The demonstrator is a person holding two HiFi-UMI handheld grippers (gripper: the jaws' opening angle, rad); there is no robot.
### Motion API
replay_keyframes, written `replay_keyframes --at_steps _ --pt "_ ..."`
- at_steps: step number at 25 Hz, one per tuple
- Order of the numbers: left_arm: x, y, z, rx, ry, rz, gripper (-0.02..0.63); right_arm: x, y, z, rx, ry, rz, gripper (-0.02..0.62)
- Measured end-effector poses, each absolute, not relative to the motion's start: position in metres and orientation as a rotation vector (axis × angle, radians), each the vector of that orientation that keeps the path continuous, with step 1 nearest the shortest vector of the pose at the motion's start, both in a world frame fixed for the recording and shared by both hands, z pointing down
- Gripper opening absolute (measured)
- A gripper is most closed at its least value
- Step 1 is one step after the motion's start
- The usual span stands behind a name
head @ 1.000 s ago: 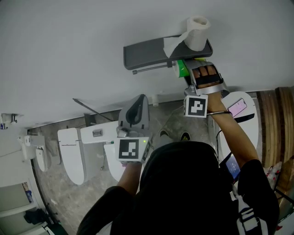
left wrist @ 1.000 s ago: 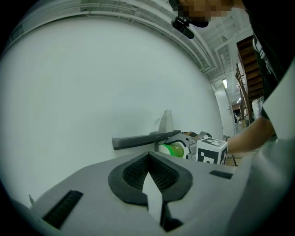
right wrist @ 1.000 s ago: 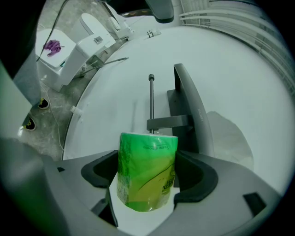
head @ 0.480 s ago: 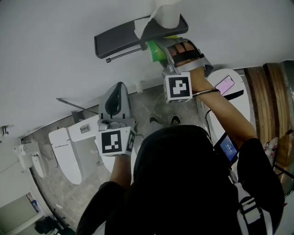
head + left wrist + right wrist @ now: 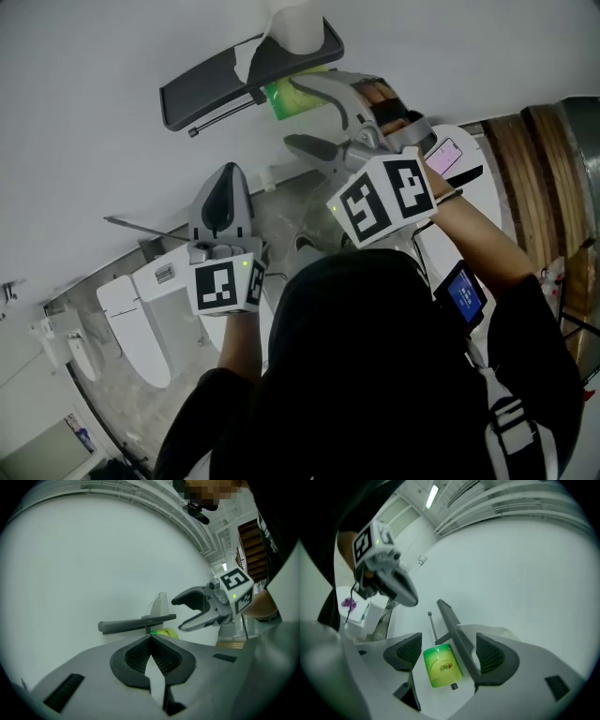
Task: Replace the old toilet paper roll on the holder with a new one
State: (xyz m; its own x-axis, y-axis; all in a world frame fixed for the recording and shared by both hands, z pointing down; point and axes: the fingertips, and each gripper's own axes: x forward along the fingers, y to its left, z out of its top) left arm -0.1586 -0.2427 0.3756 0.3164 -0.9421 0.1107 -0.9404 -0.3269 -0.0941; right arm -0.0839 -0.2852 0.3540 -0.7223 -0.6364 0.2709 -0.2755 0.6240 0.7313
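Note:
A dark grey holder shelf point(image 5: 211, 80) is fixed to the white wall. A white toilet paper roll point(image 5: 295, 23) stands on top of it, with a loose sheet hanging over the edge. Under the shelf a green roll point(image 5: 286, 98) sits on the holder's bar point(image 5: 220, 117). My right gripper point(image 5: 307, 117) is open, its jaws spread wide just short of the green roll point(image 5: 440, 666), one jaw on each side of it without touching. My left gripper point(image 5: 223, 183) is shut and empty, lower and to the left of the holder point(image 5: 136, 623).
Below are a white toilet point(image 5: 141, 314) and a grey stone floor. A phone point(image 5: 448, 155) lies on a white surface at the right, next to wooden panelling point(image 5: 525, 159). The white wall point(image 5: 94, 150) runs behind the holder.
My right gripper has drawn back a little from the green roll and turned, and its jaws now stand wide apart. The left gripper has barely moved.

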Motion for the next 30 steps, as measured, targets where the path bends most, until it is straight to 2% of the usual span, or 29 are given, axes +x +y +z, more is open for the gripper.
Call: replay_keyframes --at_steps 2,3,5,6,11,16,22,30 --pt "-0.154 -0.245 0.371 -2.538 1.796 -0.215 0.014 -0.063 -0.279 0.314 0.770 -2.444 -0.903 0.369" --pt "-0.151 -0.245 0.369 -2.539 1.787 -0.211 0.014 -0.048 -0.277 0.292 0.808 -2.493 -0.908 0.337" --pt "-0.147 -0.246 0.368 -2.542 1.771 -0.206 0.014 -0.007 -0.278 0.252 0.980 -2.612 -0.851 0.193" --pt "-0.146 -0.246 0.368 -2.546 1.765 -0.205 0.014 0.017 -0.281 0.236 1.104 -2.676 -0.789 0.148" --pt "-0.133 -0.251 0.372 -2.580 1.739 -0.241 0.014 0.124 -0.300 0.203 1.529 -2.758 -0.632 0.093" --pt "-0.116 -0.260 0.373 -2.608 1.684 -0.240 0.014 0.190 -0.307 0.245 1.780 -2.808 -0.259 0.038" --pt "-0.098 -0.264 0.377 -2.626 1.626 -0.242 0.014 0.232 -0.297 0.315 1.893 -2.701 0.050 0.020" --pt "-0.076 -0.267 0.377 -2.645 1.586 -0.246 0.014 0.245 -0.289 0.326 1.887 -2.643 0.025 0.020"
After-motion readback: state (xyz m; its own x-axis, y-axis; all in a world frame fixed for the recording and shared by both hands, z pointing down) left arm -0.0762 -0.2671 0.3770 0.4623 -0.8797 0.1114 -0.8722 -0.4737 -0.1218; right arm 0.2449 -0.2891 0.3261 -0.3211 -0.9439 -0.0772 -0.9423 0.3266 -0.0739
